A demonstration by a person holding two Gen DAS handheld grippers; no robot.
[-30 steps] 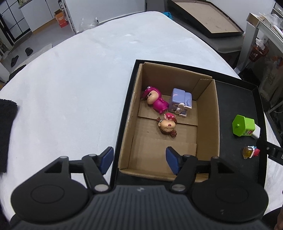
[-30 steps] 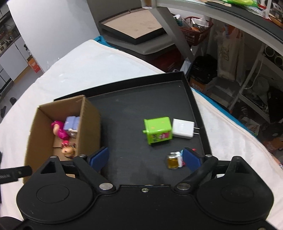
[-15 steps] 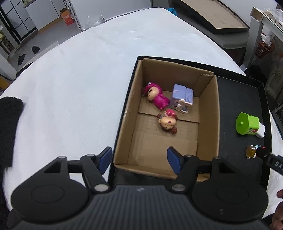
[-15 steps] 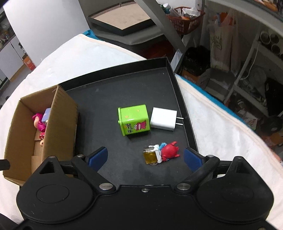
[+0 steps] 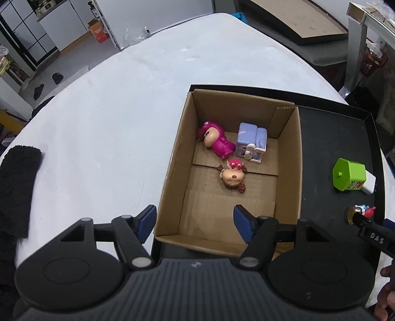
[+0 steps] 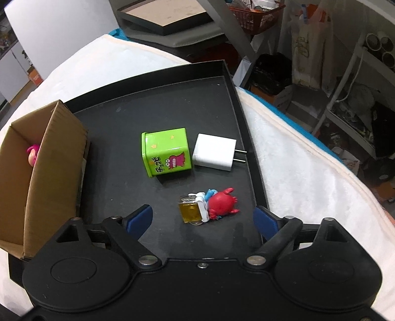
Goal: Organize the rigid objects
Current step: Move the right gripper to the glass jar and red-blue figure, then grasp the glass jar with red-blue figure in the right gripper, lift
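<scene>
A cardboard box (image 5: 288, 158) stands on a black tray (image 6: 138, 108). Inside lie a pink figure (image 5: 217, 142), a lilac block toy (image 5: 251, 142) and a small doll head (image 5: 232, 176). My left gripper (image 5: 195, 222) hovers open over the box's near wall, nothing between its fingers. On the tray lie a green cube toy (image 6: 166, 154), a white charger (image 6: 214, 153) and a red crab toy with a yellow jar (image 6: 209, 206). My right gripper (image 6: 203, 218) hangs just above the crab toy, its jaws closing, pads well clear of it.
The tray rests on a white cloth-covered table (image 5: 106, 118). A black fuzzy cloth (image 5: 17, 185) lies at the left. Shelves and clutter (image 6: 345, 86) stand beyond the table's right edge. A framed board (image 6: 167, 14) lies at the back.
My right gripper has sunk toward the tray and shifted, so the crab toy now sits between its fingers. The left gripper drifted slightly over the box.
</scene>
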